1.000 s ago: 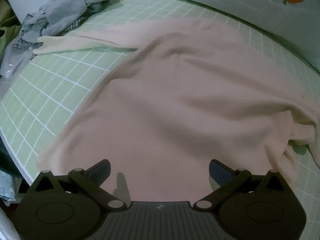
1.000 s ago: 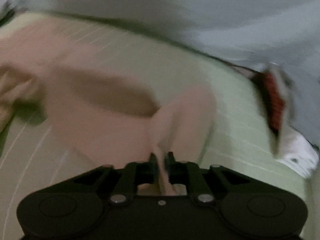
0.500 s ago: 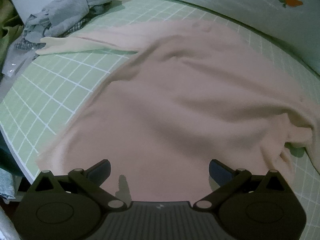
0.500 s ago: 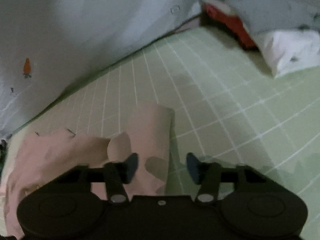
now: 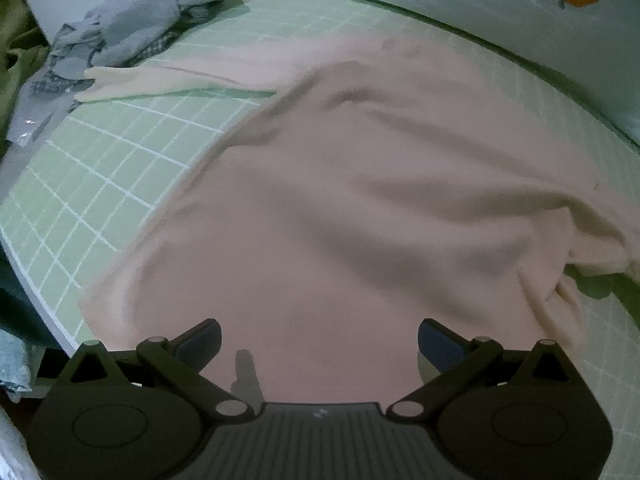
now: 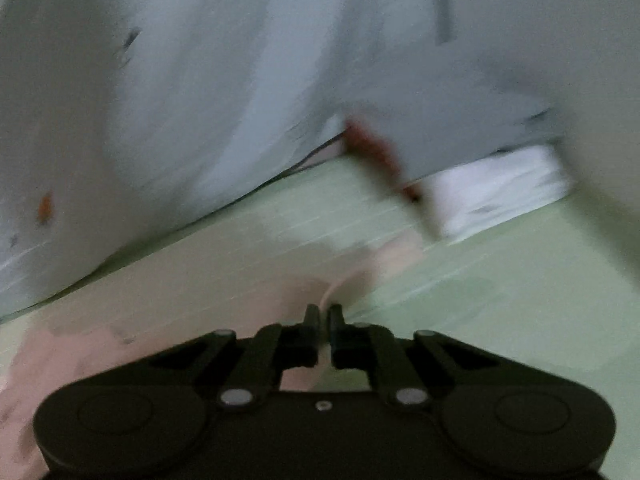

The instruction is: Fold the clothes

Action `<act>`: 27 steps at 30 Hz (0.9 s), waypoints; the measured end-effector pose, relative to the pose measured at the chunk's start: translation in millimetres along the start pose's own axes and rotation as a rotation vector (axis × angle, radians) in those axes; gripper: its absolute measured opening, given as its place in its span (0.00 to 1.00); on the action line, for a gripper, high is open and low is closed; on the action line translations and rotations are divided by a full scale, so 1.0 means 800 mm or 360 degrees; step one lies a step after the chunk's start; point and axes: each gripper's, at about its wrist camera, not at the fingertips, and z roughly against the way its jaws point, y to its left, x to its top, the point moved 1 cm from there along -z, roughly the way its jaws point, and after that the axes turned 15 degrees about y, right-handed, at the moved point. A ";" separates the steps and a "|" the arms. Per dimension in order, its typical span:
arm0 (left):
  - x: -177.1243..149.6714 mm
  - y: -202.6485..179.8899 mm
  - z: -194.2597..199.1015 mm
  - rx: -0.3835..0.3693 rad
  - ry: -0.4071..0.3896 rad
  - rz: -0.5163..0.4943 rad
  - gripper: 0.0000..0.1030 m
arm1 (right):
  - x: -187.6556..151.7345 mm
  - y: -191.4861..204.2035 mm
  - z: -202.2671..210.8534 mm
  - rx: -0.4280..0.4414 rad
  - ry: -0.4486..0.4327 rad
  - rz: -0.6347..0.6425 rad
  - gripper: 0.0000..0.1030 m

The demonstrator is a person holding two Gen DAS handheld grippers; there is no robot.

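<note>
A heap of grey clothes (image 5: 132, 16) sits beside the soft pink sweater (image 5: 360, 208) on the green checked bed sheet (image 5: 104, 168). The left gripper (image 5: 319, 340) has wide jaws; the right gripper (image 6: 324, 314) has pinched its jaws on the sweater's sleeve (image 6: 360, 276).

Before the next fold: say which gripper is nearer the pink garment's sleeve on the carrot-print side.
Right. The right gripper is shut on a pinch of that sleeve. The left gripper hangs open above the pink garment, near its hem.

Pink garment (image 5: 352, 200); green white-gridded sheet (image 5: 100, 184).
</note>
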 end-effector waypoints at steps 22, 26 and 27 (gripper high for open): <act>0.034 0.080 -0.020 -0.0005 0.0105 0.0103 1.00 | -0.064 0.041 -0.001 -0.0216 0.0274 -0.0027 1.00; 0.049 0.095 -0.029 -0.0003 0.0141 0.0177 1.00 | -0.032 0.098 -0.033 0.0018 0.0277 0.0177 1.00; 0.053 0.097 -0.031 0.0000 0.0148 0.0192 1.00 | -0.023 0.114 -0.043 0.0067 0.0283 0.0225 1.00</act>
